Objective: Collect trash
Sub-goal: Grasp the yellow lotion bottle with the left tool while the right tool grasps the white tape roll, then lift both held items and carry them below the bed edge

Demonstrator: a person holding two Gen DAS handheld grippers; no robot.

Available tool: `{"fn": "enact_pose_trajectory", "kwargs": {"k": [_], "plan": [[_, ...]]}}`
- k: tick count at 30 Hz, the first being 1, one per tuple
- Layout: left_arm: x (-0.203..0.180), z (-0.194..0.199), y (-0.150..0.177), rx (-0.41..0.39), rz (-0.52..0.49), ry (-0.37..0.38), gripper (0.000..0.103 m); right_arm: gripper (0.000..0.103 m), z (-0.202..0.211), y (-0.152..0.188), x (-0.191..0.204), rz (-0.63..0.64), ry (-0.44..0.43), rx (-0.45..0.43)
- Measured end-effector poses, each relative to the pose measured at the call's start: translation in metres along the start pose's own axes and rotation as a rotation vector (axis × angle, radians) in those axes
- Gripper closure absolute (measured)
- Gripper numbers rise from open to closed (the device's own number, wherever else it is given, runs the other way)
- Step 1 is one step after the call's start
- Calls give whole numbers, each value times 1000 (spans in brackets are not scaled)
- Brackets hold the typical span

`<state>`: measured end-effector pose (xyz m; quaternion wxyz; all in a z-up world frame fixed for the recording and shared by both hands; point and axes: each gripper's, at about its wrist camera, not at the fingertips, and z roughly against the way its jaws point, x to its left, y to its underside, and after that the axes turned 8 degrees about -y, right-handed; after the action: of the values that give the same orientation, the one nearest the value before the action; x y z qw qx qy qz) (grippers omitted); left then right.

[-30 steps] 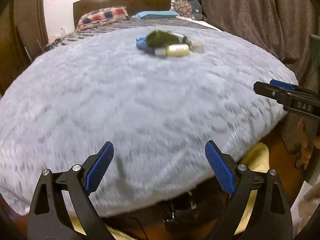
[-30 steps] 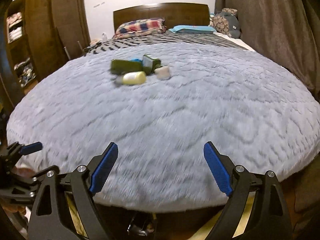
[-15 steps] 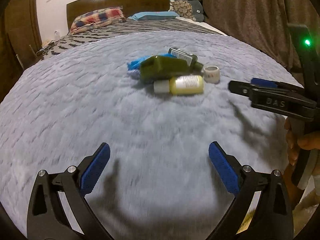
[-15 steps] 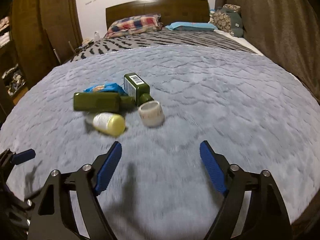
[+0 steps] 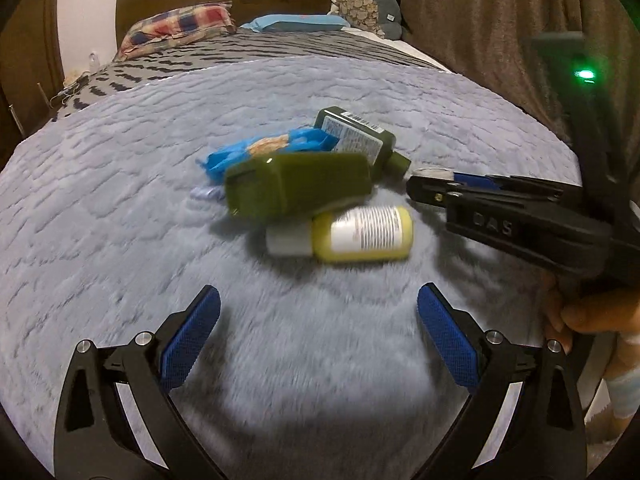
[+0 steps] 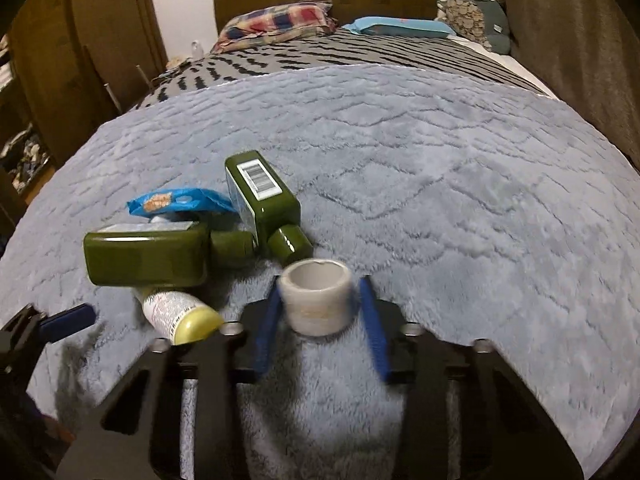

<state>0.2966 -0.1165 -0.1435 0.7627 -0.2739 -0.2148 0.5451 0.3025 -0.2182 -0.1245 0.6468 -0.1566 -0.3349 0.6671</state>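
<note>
The right hand-held gripper has just been closing around the tape roll, pads not yet pressing; the left hand-held gripper gapes wide, the yellow bottle just ahead on the bed

- Two dark green square plastic bottles
- One yellow plastic bottle with a white label
- One small white tape roll
- One crumpled blue snack wrapper
- Two pillows: one plaid, one light blue
</note>
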Motion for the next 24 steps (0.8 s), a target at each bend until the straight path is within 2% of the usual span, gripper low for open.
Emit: {"fn": "enact_pose_trajectory", "kwargs": {"k": [6, 10, 12, 13, 14, 24], "plan": [[-5, -16, -18, 10, 4, 14, 9, 69, 16, 7, -7, 9, -20, -34], [-9, -26, -29, 25, -2, 11, 9, 69, 29, 11, -11, 19, 16, -63], [-11, -30, -32, 33, -2, 15, 10, 69, 37, 13, -15, 14, 18, -77], [-12, -32, -33, 37, -1, 18, 16, 69, 40, 14, -17, 10, 22, -83], [-13, -33, -33, 43, -4, 26, 25, 69, 44, 15, -19, 7, 27, -90], [-18, -4, -10, 27, -39, 24, 24, 69, 80, 34, -15, 10, 27, -122]]}}
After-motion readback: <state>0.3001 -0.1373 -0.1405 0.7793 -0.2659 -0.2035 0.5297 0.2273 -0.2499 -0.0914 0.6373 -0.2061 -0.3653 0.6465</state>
